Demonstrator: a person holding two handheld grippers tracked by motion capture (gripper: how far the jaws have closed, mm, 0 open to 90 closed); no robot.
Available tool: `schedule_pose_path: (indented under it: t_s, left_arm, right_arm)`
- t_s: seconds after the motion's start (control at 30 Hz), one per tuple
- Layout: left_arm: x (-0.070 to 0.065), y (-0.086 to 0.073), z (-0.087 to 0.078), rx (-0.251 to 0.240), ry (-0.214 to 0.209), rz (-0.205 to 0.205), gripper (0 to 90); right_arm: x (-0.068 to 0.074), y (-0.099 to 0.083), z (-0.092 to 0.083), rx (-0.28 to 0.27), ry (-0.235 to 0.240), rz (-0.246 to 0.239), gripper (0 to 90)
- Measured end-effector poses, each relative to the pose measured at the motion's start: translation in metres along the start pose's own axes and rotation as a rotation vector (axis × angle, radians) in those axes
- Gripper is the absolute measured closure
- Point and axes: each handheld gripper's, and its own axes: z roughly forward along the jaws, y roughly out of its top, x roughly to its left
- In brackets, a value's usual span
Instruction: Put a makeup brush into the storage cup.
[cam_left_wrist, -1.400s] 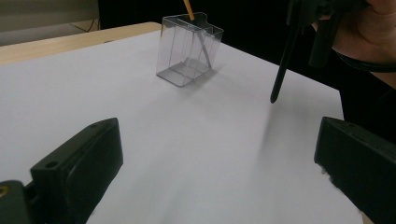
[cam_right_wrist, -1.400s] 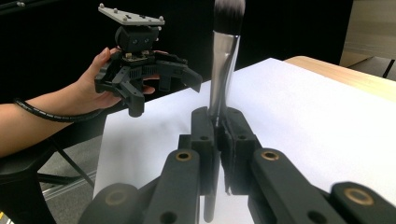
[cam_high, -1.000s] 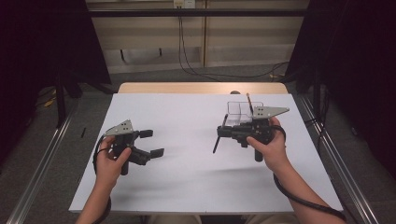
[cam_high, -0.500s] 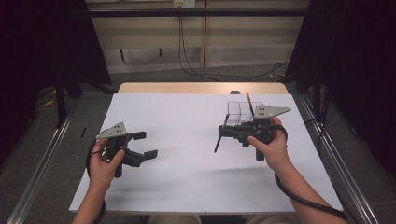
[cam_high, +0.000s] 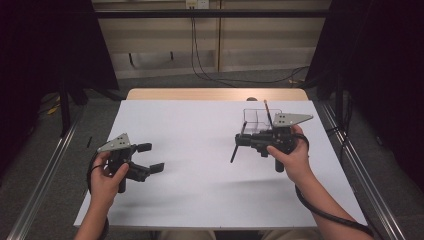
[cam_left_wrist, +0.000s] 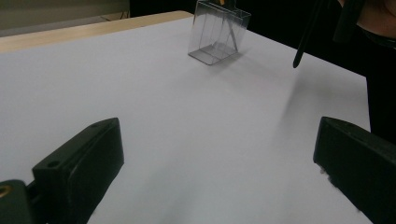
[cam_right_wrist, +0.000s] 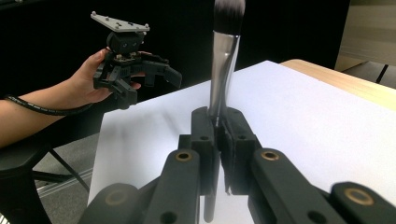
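The right gripper (cam_right_wrist: 218, 140) has its jaws squeezed tight on a makeup brush (cam_right_wrist: 223, 60), whose soft tip sticks up at the top of the frame. In the high view it sits right of middle, beside a clear box (cam_high: 256, 120). The left gripper (cam_high: 150, 157), at lower left, has its jaws wide open, holding nothing above the white table (cam_high: 200, 130).

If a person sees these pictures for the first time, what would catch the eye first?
Probably the makeup brush, gripped upright by the closed fingers of the right gripper over the right half of the white table. Next, the clear plastic box standing near the table's far right, just beyond that gripper. The left gripper is over the table's left side, its fingers wide apart with nothing between them.
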Motion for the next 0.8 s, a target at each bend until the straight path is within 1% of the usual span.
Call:
schedule_pose_path:
  t_s: [0.17, 0.23, 0.33, 0.8]
  left_arm:
    - [0.000, -0.001, -0.003, 0.005, 0.006, -0.002, 1.7]
    - [0.000, -0.002, -0.005, -0.003, 0.009, -0.002, 1.7]
    - [0.001, -0.003, -0.008, -0.002, 0.011, -0.004, 1.7]
    - [0.003, -0.009, -0.014, 0.001, 0.023, -0.007, 1.7]
  right_arm:
    - [0.000, 0.000, -0.001, 0.000, -0.002, -0.002, 84.0]
    - [0.000, 0.001, -0.001, 0.000, -0.003, -0.005, 84.0]
    - [0.000, 0.001, -0.002, -0.001, -0.004, -0.007, 84.0]
    - [0.003, 0.003, -0.006, 0.000, -0.016, -0.013, 84.0]
